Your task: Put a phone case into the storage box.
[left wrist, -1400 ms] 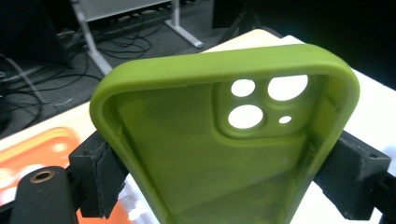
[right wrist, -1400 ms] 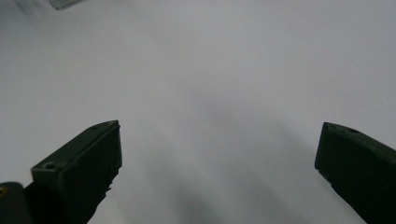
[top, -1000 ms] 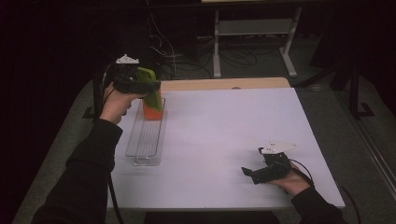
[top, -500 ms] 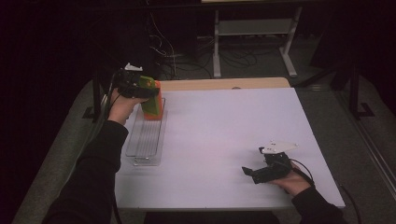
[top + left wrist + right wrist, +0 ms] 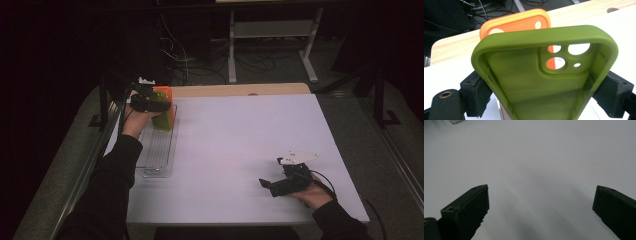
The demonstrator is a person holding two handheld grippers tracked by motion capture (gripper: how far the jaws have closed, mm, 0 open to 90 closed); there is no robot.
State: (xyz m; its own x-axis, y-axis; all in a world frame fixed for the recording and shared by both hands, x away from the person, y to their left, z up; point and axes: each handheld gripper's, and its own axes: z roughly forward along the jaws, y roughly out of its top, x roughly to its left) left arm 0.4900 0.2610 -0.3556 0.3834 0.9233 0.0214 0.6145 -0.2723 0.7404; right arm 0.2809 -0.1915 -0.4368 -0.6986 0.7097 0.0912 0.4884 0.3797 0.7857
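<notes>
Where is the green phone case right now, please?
The green case is clamped in the left claw at the table's far left, above the clear rack, just in front of the orange case.

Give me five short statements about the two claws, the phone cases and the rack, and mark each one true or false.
1. The left claw is clamped on a green phone case. True.
2. The right claw holds an orange phone case. False: its jaws stand wide apart over the bare white table with nothing between them.
3. An orange phone case stands just behind the green one. True: orange shows through the green case's camera holes.
4. The clear rack lies at the table's right edge. False: it lies along the left edge, under the left claw.
5. The right claw rests near the table's front right corner. True.
</notes>
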